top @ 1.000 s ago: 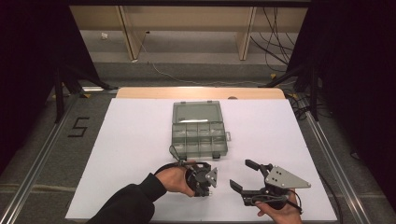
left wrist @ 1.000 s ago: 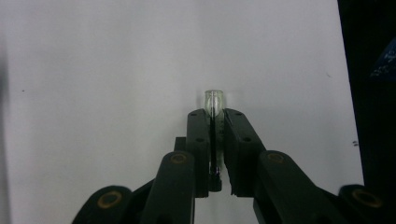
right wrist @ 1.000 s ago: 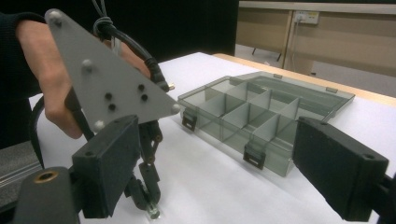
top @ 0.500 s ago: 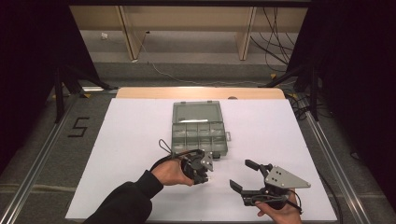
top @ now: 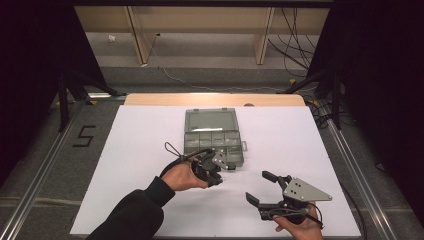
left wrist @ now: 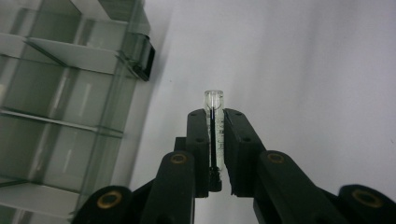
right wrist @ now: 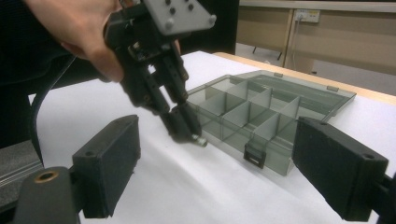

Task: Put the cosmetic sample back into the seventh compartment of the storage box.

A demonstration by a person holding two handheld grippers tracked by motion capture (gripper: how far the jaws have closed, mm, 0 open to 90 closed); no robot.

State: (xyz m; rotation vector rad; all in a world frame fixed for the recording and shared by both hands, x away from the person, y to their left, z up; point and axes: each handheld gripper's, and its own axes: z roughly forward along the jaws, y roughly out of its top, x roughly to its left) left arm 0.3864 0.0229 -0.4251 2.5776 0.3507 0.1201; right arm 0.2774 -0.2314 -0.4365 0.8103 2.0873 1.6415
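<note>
Between the left gripper's (left wrist: 215, 140) jaws a small clear vial (left wrist: 214, 126) is sitting clamped, glass tip poking out past the pads, a dark line running down inside it. Those jaws are closing flat on both sides of it, so the hold is looking firm.

Change over the last second: the left gripper (top: 214, 167) has been travelling up from the near middle of the table toward the compartment box (top: 214, 140) and is now hanging at the box's near edge, tip angled down beside the latch (right wrist: 254, 156) on its front wall. The vial (right wrist: 200, 140) is just off the box's near corner, above the white table (top: 140, 150), not yet over a cell. My read: this is a drop-off approach, and the vial is going into one of the near-row cells.

Right gripper (top: 267, 189) is idling near the box's right front, well apart from it, jaws standing wide with nothing between them.

Around the box: lid (top: 210, 120) is lying flat open on the far side, and the cells I can see are looking empty. In the way: the front wall and the divider walls (right wrist: 243, 109). The tip probably needs to lift over the wall before releasing, or the vial may catch on it.
</note>
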